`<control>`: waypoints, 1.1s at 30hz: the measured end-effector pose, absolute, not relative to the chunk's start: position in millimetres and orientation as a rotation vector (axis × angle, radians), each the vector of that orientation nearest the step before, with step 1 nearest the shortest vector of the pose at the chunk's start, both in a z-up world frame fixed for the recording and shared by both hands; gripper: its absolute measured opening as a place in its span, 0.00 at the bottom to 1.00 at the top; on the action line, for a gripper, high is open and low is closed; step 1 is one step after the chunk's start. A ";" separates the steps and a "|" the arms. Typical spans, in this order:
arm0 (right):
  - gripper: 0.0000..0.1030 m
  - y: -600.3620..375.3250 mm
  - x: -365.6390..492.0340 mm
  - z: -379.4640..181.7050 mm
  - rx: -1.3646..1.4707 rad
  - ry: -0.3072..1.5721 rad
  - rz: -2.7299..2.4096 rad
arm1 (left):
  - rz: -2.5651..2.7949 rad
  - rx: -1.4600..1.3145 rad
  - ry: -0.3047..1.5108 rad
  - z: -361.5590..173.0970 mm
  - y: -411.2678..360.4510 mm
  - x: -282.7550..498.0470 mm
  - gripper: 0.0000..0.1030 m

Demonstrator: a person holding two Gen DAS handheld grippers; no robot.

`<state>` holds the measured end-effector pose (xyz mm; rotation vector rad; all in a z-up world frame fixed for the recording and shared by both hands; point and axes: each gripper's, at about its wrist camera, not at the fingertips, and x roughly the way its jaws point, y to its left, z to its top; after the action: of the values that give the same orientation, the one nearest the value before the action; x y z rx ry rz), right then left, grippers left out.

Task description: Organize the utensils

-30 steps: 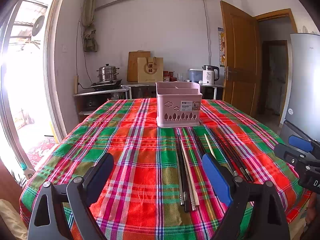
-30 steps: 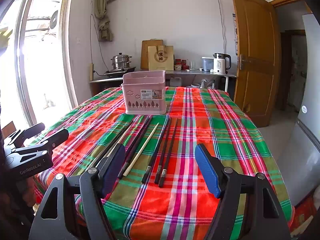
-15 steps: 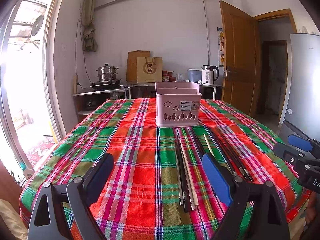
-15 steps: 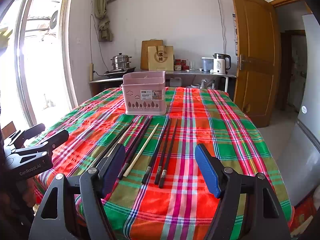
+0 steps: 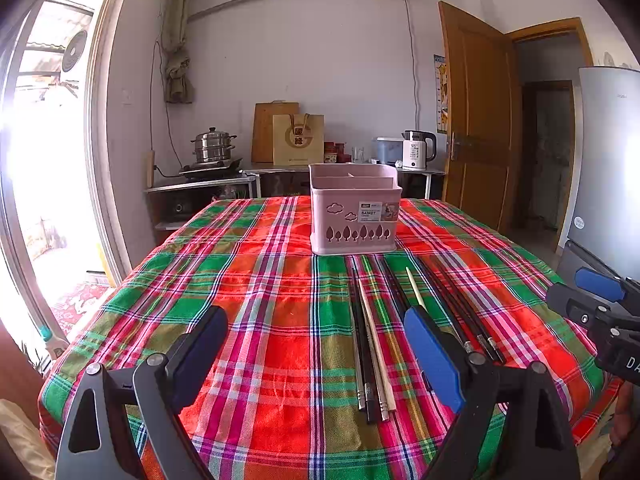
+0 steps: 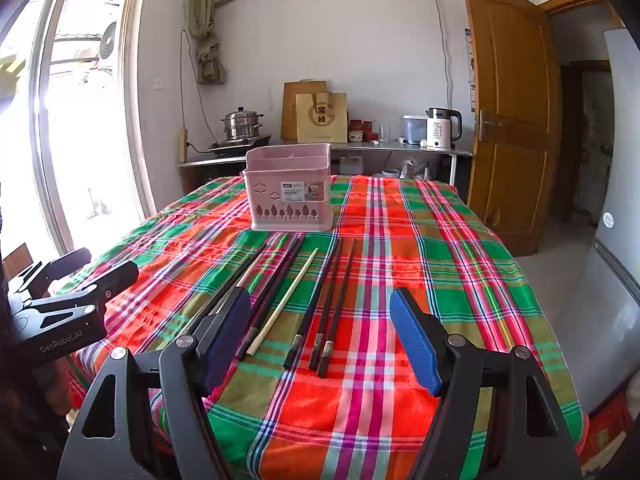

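A pink divided utensil basket (image 5: 354, 210) stands upright at the middle of the table; it also shows in the right wrist view (image 6: 290, 194). Several chopsticks (image 5: 370, 344) lie in a row on the plaid cloth in front of it, mostly black, with pale wooden ones (image 6: 284, 302) among them. My left gripper (image 5: 316, 354) is open and empty above the near table edge, left of the chopsticks. My right gripper (image 6: 320, 336) is open and empty, hovering over the near ends of the black chopsticks (image 6: 332, 300).
The table wears a red-green plaid cloth (image 5: 248, 280). A counter at the back carries a steel pot (image 5: 212, 146) and a kettle (image 5: 418, 154). A wooden door (image 5: 476, 120) and a fridge (image 5: 608, 168) stand at the right, a window at the left.
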<state>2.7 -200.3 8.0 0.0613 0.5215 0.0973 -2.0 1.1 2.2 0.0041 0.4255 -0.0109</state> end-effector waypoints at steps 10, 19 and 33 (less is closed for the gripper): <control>0.70 -200.6 1.6 7.7 0.061 0.521 0.097 | -0.013 0.004 0.425 3.0 0.5 -2.3 0.88; 0.70 -200.8 -0.8 7.5 0.060 0.515 0.094 | -0.016 0.009 0.421 4.1 -4.2 -4.4 0.88; 0.70 -201.3 -1.0 8.4 0.060 0.515 0.093 | -0.020 0.006 0.424 4.1 -6.1 -4.3 0.88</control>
<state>-1.0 -201.3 8.4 0.0597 0.5151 0.0934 -4.3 -6.1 4.1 0.0057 0.4245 -0.0203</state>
